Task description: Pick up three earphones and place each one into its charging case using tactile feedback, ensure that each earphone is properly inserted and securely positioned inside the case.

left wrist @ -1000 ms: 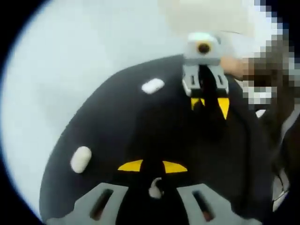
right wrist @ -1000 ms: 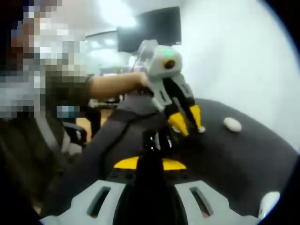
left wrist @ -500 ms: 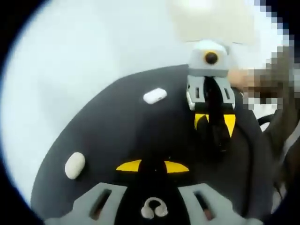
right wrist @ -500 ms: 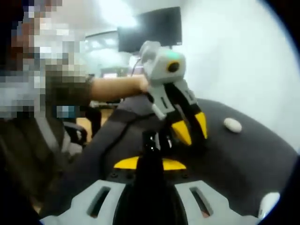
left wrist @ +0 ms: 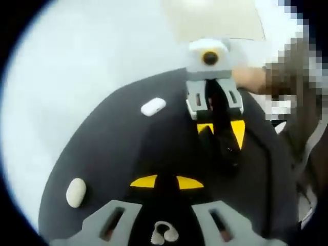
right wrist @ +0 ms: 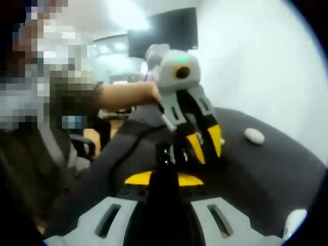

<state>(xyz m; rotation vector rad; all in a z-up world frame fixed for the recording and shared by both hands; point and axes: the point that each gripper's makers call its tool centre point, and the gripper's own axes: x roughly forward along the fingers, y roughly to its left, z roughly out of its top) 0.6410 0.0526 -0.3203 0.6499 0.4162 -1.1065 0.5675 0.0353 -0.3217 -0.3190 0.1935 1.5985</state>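
In the left gripper view my left gripper has its yellow tips close together with only a thin dark gap, and a white earphone sits low between the jaw bases; I cannot tell whether it is gripped or lying on the dark desk beneath. Two white pebble-like pieces lie on the desk, one near the far edge and one by the left edge; whether they are cases or earphones I cannot tell. The right gripper faces me, clamped on a black case. In the right gripper view that black case stands between my right jaws, the left gripper just above it. I judge this is the insertion step: next I should line the earphone up over the case's slot and press gently until it seats.
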